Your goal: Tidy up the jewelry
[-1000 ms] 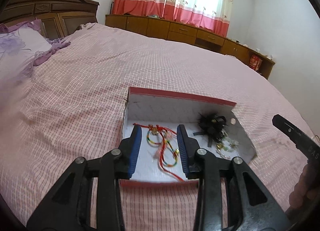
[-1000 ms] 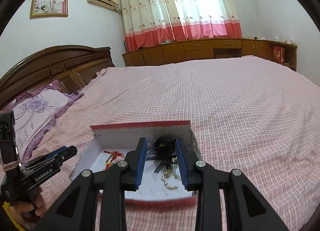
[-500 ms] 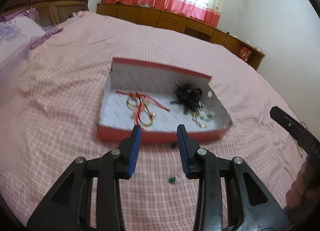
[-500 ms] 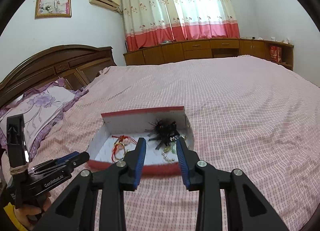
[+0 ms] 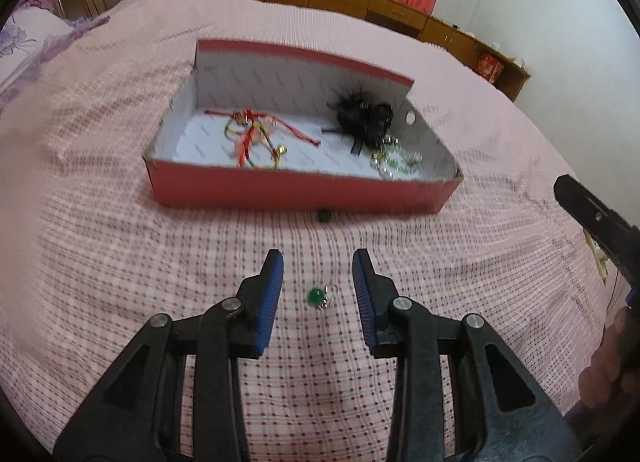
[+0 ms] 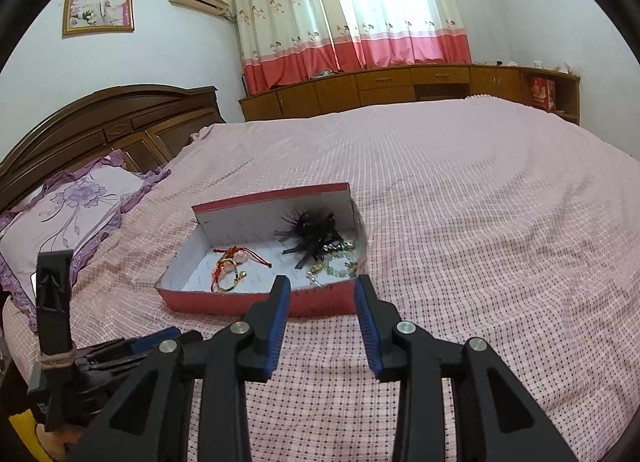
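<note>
Blue-padded fingers of the left tool [image 5: 318,276] stand spread apart with nothing between the pads, low in the centre of the left wrist view, and a small green-stone ring [image 5: 319,297] lies on the bedspread [image 5: 100,262] right in the gap, touching neither pad. Just above that, a second dark green bead [image 5: 323,215] sits on the cloth against the near wall of the red box [image 5: 296,192], which fills the middle of the frame. Inside the box, a red cord bracelet [image 5: 256,134] with coloured strands lies to the left, a black feathery hair piece [image 5: 362,120] to the right, and a pale beaded chain [image 5: 394,160] in the lower right corner. Over to the right wrist view: the right tool [image 6: 322,312] is also wide open and holding nothing, bottom centre of the frame, its tips near the box's front wall. The same box sits mid-frame there, the left tool's body showing at lower left. A purple-flowered pillow [image 6: 68,206] lies at the left edge, wooden headboard [image 6: 112,122] above it, curtains [image 6: 348,10] along the top.
</note>
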A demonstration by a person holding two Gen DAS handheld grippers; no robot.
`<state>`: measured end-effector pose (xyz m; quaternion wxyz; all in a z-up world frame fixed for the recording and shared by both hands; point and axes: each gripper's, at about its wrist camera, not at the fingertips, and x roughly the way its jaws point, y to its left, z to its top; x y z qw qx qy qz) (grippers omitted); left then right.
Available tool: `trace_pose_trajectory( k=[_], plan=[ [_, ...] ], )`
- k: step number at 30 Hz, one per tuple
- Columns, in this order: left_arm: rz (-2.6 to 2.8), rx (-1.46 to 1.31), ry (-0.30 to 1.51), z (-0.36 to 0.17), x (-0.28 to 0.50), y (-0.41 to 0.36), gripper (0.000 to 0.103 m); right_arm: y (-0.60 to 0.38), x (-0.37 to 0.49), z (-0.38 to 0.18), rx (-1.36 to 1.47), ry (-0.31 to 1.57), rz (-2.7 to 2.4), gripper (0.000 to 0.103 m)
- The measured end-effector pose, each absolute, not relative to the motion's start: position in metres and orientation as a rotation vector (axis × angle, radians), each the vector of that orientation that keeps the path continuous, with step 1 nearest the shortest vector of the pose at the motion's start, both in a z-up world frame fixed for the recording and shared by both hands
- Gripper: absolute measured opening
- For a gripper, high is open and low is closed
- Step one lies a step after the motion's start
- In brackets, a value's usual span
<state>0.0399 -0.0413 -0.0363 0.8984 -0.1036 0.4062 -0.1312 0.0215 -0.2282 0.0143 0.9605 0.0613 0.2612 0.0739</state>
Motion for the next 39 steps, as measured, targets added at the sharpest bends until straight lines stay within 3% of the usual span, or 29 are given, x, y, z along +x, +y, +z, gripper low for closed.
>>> trace_pose_trajectory(
  k=[14,21,39],
  plan=[
    [-0.273,-0.186,0.92,-0.066,0.044,-0.059,0.022,-0.248,0.021,-0.009,0.184,0.574,0.123,0.036],
    [-0.262,-0.185,0.921,-0.072,0.047,-0.058,0.001,-0.25,0.024,-0.013,0.195,0.587,0.119,0.036],
    [-0.219,-0.264,0.77,-0.015,0.036,0.005,0.0,-0.199,0.036,-0.007,0.15,0.618,0.188,0.036]
  ],
)
